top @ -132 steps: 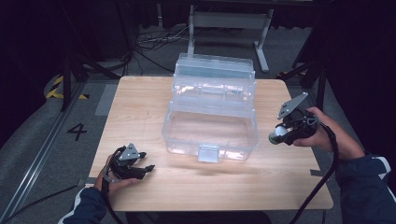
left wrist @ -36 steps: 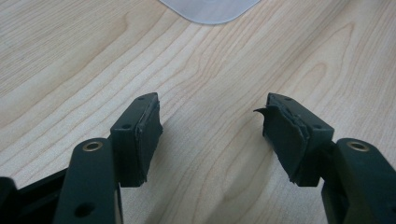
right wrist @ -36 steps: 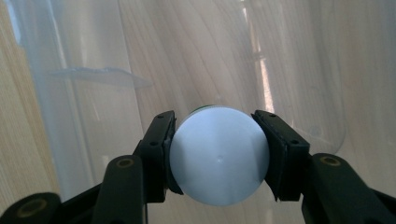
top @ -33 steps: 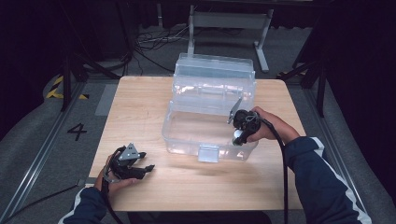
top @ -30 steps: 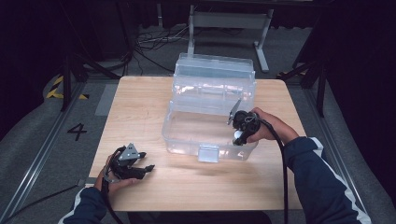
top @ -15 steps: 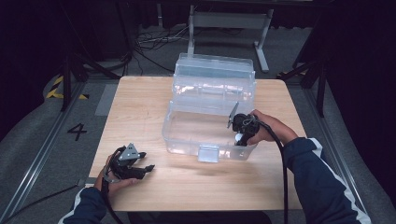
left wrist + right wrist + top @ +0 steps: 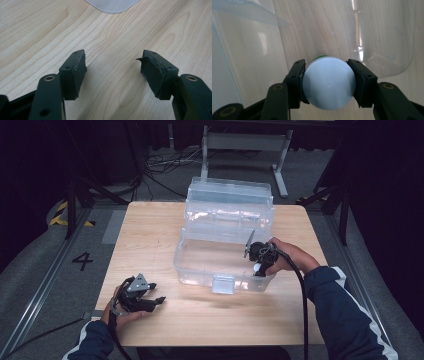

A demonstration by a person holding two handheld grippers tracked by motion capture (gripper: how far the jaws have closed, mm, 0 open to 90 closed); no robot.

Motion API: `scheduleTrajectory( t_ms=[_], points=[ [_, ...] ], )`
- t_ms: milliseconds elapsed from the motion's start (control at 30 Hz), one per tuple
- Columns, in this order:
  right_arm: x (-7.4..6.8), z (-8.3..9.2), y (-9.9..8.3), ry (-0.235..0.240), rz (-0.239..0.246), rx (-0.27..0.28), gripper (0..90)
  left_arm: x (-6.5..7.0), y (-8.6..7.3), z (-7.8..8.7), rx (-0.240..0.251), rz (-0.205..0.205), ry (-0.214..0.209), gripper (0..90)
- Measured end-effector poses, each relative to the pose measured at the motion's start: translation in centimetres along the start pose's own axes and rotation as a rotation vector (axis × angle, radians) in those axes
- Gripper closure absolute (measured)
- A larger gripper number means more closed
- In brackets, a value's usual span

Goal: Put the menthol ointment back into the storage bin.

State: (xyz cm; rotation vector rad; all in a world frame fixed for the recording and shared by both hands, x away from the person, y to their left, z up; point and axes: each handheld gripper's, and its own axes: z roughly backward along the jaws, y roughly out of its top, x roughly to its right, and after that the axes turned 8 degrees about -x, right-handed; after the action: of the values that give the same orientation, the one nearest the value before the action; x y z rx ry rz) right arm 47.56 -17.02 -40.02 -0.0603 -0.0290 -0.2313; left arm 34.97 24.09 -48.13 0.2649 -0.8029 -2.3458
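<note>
So my right gripper (image 7: pixel 328 82) has both pads clamped on a smooth white round ball-shaped thing with a sliver of green showing at its far edge (image 7: pixel 329 83). Could be a capped bottle seen end-on, I honestly can't tell. It's squeezed at its widest part, and I'm holding it down inside the clear plastic storage box with the flipped-back lid (image 7: pixel 200 265), near the box's right front corner, above the see-through floor.

What worries me: that white surface looks slick and curved, and the pads only touch it along two narrow strips. If I tilt my wrist or ease off a bit unevenly, my guess is it squirts out forward and rolls around the box bottom. Also the box wall is right next to my hand in the high view (image 7: pixel 260 257), so lifting out carelessly could clip the rim and shove the whole box across the light wooden table (image 7: pixel 150 230), since it looks light and nothing pins it down.

My left gripper (image 7: pixel 113 72) is just parked near the table's front left corner, jaws spread wide with nothing between them, so it's no help steadying anything. One of its pads (image 7: pixel 150 72) looks frayed and peeling at the tip, which won't do future grips any favours.

Writing-wise: nothing readable on the ball or the box. The one mark I can read is a black "4" (image 7: pixel 82 260) on the grey floor left of the table.
</note>
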Motion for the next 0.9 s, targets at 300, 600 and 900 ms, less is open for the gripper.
scheduleTrajectory(
  t_ms=[300, 600, 900],
  points=[
    [0.2, 0.1, -0.2, 0.012, -0.001, 0.023, 48.5, 0.0, 0.0, 0.0, 0.001, 0.000, -0.001, 37.2],
    [0.0, 0.9, -0.8, -0.004, -0.023, 0.066, 44.7, 0.0, 0.0, 0.0, 0.001, 0.000, -0.001, 37.2],
    [-0.1, 1.6, -1.3, -0.018, -0.030, 0.109, 44.6, 0.0, 0.0, 0.0, 0.001, 0.000, -0.001, 37.2]
  ],
)
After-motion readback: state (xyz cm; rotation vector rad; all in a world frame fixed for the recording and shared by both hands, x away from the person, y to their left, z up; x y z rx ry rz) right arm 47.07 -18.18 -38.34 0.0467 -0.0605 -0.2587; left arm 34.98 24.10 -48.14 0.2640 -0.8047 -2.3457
